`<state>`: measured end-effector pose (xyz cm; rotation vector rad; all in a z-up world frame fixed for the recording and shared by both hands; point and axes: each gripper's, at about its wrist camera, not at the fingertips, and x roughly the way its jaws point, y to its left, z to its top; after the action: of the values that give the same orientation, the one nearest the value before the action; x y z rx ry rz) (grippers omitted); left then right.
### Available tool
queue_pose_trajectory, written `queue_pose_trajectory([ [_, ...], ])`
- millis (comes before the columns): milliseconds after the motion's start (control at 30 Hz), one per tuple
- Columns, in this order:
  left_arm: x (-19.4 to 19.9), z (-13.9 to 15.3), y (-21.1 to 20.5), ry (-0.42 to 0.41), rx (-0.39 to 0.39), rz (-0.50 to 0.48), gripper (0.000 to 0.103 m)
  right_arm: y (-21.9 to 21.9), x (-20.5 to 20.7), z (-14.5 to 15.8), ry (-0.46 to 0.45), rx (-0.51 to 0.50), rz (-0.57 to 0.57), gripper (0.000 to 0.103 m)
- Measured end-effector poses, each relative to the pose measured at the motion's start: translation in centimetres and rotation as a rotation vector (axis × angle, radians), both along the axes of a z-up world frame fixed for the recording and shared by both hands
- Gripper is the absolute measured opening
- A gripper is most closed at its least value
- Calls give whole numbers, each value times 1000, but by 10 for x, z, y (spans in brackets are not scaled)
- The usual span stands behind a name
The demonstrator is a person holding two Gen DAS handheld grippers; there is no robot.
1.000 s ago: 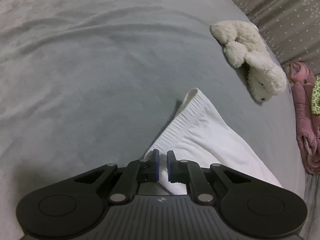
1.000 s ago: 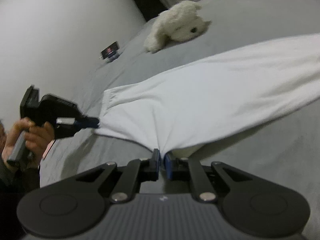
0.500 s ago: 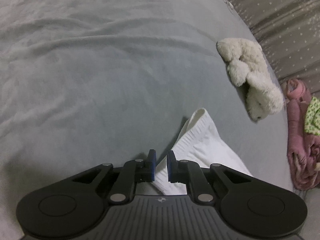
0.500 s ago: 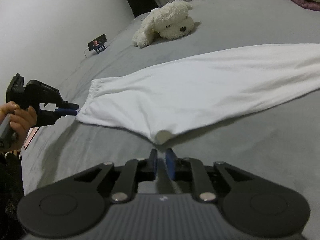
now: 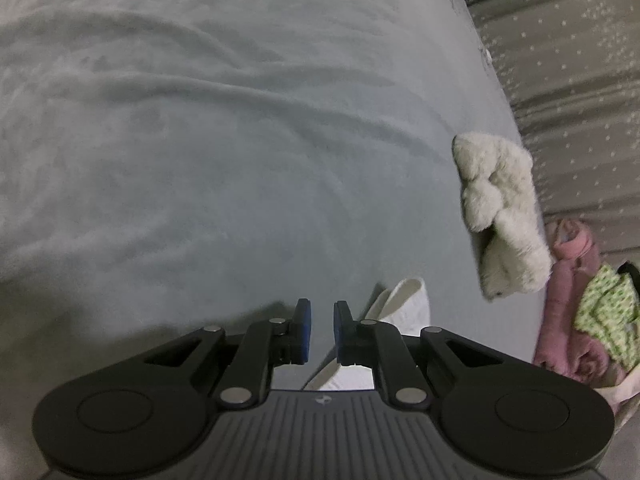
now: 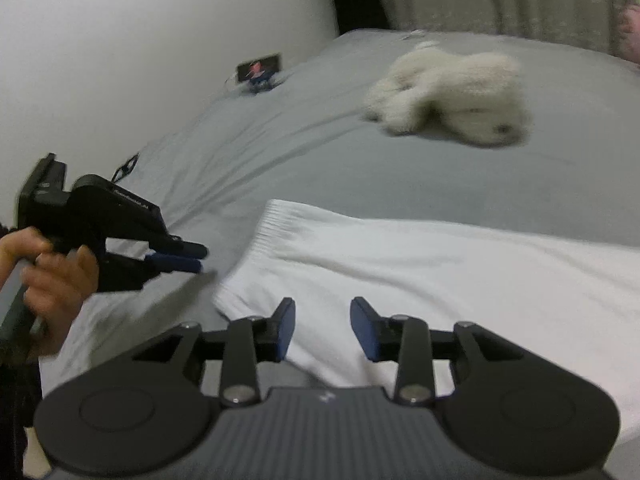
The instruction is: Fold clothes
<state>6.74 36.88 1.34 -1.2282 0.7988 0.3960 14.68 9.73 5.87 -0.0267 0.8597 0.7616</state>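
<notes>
Right gripper (image 6: 322, 328) opening, empty, over white garment (image 6: 440, 280); between folds, regrip cuff at 11 o'clock.

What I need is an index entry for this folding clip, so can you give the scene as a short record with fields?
surface: grey bedspread
garment: white garment, lying flat, ribbed hem toward the left gripper
left gripper: narrow gap, nothing between the jaws, just clear of the hem
right gripper: jaws opening, nothing gripped, above the garment's near edge
other: plush toy on the bed; pink clothes at the bed's edge
</notes>
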Motion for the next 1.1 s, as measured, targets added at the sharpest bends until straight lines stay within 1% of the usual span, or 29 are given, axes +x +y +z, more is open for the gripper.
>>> queue_pose_trajectory([
  [33,-1,0,2,0,0,9,10,17,6,0,-3,-18,10,36],
  [67,-2,0,4,0,-3,16,10,34,11,-1,-9,-37,18,43],
  [133,-4,-1,8,-5,-22,24,10,68,22,-2,-19,-74,35,47],
  [233,-7,-5,16,-13,-60,39,10,108,29,-8,-54,-168,47,48],
  [333,-12,-7,21,-13,-73,47,10,136,28,-21,-80,-275,63,48],
  [400,-12,-7,22,-16,-80,44,10,149,26,-32,-132,-380,39,40],
  [433,-13,-8,23,-18,-84,42,10,151,25,-37,-148,-402,21,24],
  [500,-13,-9,25,-17,-86,46,10,142,23,-37,-123,-342,-21,24],
  [567,-13,-8,25,-17,-79,49,10,128,19,-32,-84,-240,-51,24],
  [633,-13,-7,23,-20,-68,43,10,114,13,-28,-57,-174,-74,24],
  [700,-11,-5,20,-34,-69,28,10,105,9,-27,-49,-155,-89,24],
  [833,-10,-3,18,-50,-68,24,11,97,12,-15,16,-83,-115,24],
  [867,-10,-2,18,-50,-63,26,11,97,15,-12,30,-77,-117,24],
  [1000,-11,-1,19,-55,-45,24,11,109,30,-8,66,-108,-103,24],
  [1067,-10,-1,18,-51,-41,24,11,109,32,-11,103,-115,-99,25],
  [1100,-9,-1,18,-49,-39,24,11,110,33,-15,107,-137,-101,25],
])
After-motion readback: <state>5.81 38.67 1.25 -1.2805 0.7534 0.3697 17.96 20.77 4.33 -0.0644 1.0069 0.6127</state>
